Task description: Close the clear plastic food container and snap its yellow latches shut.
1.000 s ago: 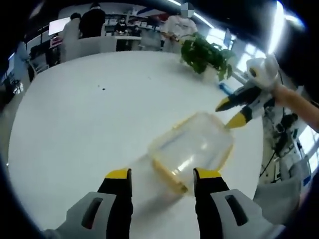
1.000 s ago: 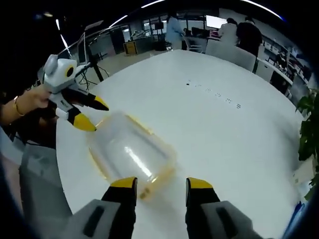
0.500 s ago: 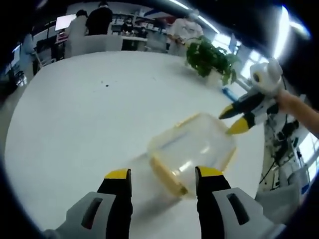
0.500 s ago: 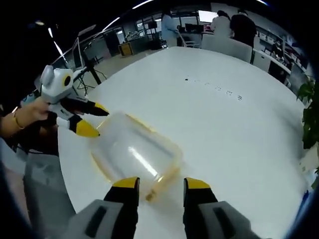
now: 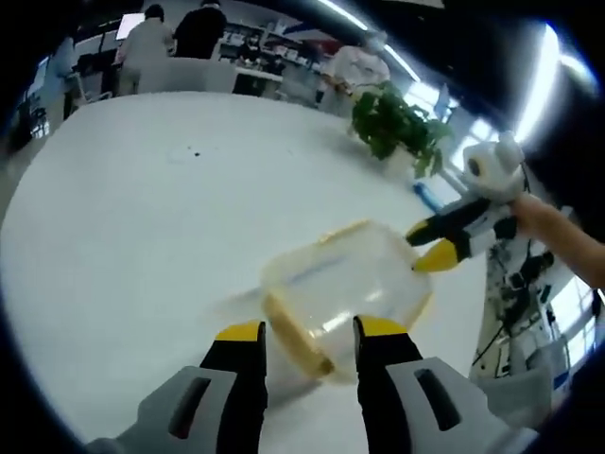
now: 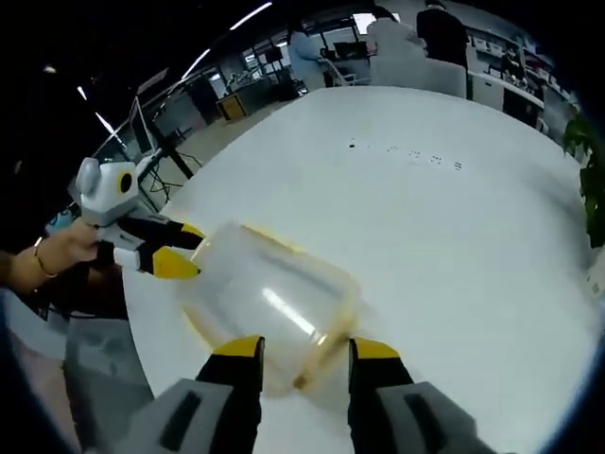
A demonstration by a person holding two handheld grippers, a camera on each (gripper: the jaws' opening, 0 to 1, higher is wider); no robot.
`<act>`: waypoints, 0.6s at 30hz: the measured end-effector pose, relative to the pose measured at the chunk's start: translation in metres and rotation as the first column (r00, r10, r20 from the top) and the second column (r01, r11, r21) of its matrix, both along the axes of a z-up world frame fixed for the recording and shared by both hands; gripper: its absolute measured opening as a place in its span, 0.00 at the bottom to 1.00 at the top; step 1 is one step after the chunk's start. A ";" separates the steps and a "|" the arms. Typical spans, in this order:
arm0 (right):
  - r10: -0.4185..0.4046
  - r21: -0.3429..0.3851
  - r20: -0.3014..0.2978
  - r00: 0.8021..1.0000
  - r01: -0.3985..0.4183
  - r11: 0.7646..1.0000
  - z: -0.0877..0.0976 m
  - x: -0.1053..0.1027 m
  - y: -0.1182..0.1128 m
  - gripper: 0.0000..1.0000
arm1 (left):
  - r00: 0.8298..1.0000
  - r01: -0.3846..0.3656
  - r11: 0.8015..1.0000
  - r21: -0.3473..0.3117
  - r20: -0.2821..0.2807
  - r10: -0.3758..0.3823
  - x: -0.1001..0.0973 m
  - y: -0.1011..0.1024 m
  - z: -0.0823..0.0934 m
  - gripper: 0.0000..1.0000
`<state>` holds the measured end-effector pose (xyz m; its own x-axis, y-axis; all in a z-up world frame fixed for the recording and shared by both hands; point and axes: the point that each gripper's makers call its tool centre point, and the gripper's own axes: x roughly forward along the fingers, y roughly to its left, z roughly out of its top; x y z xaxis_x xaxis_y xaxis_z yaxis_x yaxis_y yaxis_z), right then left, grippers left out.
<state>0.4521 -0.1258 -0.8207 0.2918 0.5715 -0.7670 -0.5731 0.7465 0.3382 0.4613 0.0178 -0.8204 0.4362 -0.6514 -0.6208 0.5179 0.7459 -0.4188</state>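
The left gripper (image 5: 310,333) has closed in, jaws now spread over the near end of the container (image 5: 345,288). It sits near the table (image 5: 142,218) edge; the right gripper (image 6: 302,350), jaws spread, brackets its other end, so latching looks imminent.

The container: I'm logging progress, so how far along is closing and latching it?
The lid looks already on the clear container on the white table. In hand: the left gripper and right gripper sit at opposite ends, jaws open, neither gripping. Left: pressing the yellow latches down; blur hides whether any is snapped.
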 end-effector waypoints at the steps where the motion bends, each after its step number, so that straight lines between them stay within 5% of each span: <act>1: -0.001 0.007 -0.002 1.000 0.001 1.000 0.000 0.001 0.000 0.34 | 1.000 -0.003 1.000 -0.007 -0.005 0.003 0.000 -0.001 0.000 0.34; 18: 0.006 0.025 -0.073 0.997 -0.004 1.000 -0.003 0.001 0.005 0.34 | 1.000 -0.012 1.000 -0.016 -0.016 0.011 -0.001 -0.004 -0.001 0.32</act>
<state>0.4529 -0.1208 -0.8239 0.2325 0.5919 -0.7718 -0.5495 0.7347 0.3979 0.4601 0.0134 -0.8215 0.4335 -0.6562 -0.6176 0.5023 0.7450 -0.4389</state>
